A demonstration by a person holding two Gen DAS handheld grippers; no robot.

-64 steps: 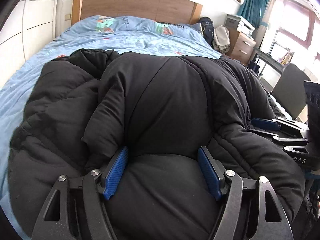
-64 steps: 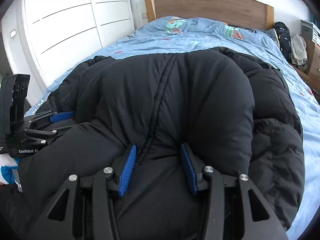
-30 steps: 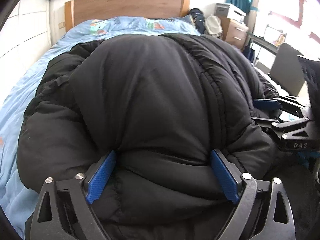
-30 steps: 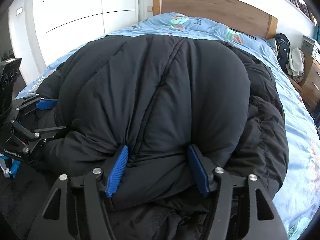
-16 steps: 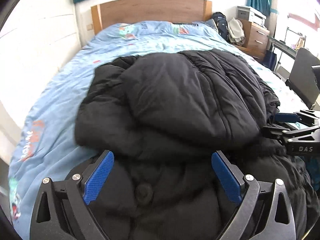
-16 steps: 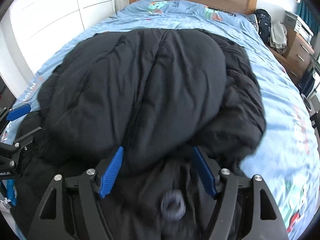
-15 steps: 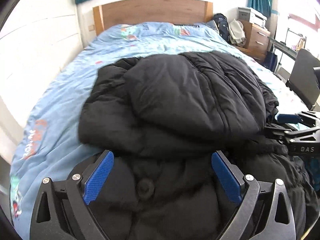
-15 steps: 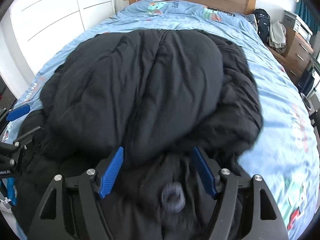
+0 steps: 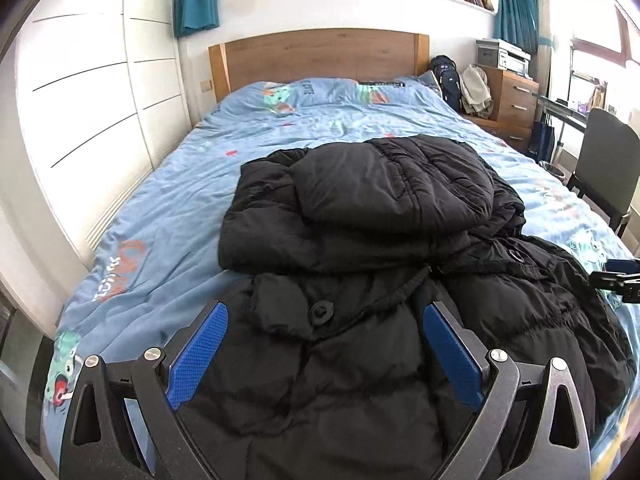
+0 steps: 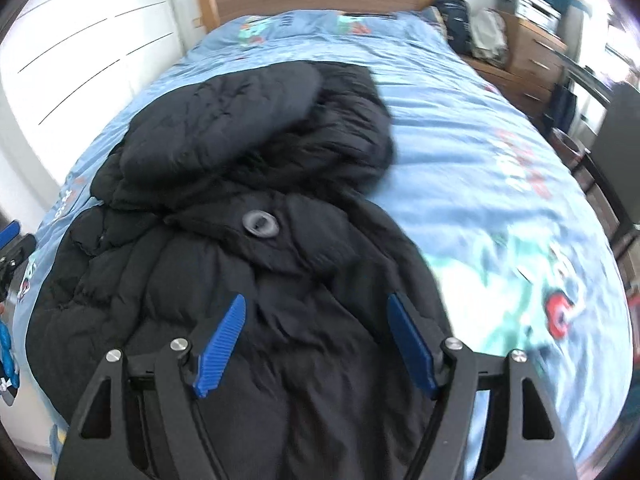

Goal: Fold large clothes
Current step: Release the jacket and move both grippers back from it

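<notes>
Left gripper (image 9: 322, 336): spread wide above the coat's near end, blue pads clear of the cloth, nothing pinched.
Right gripper (image 10: 320, 338): jaws just opening, now spread, nothing between the pads; the picture is motion-blurred.
Coat (image 9: 372, 264): a black padded coat lying on the bed, its far part doubled back into a rounded roll at 12 o'clock from both grippers, its near part flat under them.
Button (image 10: 260, 222): a round one at 11 o'clock from the right gripper, just below the roll's edge.
Cord (image 9: 396, 294): a dark drawcord trailing at 1 o'clock from the left gripper.
Bed (image 9: 168, 208): blue printed cover; the coat sits toward the foot, bare sheet at 9 o'clock in the left view and at 3 o'clock in the right.
Handling: likely bulky, soft and springy; the fill should puff back once let go, and the smooth shell looks slippery, so thin pinches may slide off.
Where to hold: probably a thick bunch at the near hem, one gripper toward each side, pads biting across a quilted seam rather than a smooth panel.
Stage: one fold appears laid; the near half looks not yet folded.
</notes>
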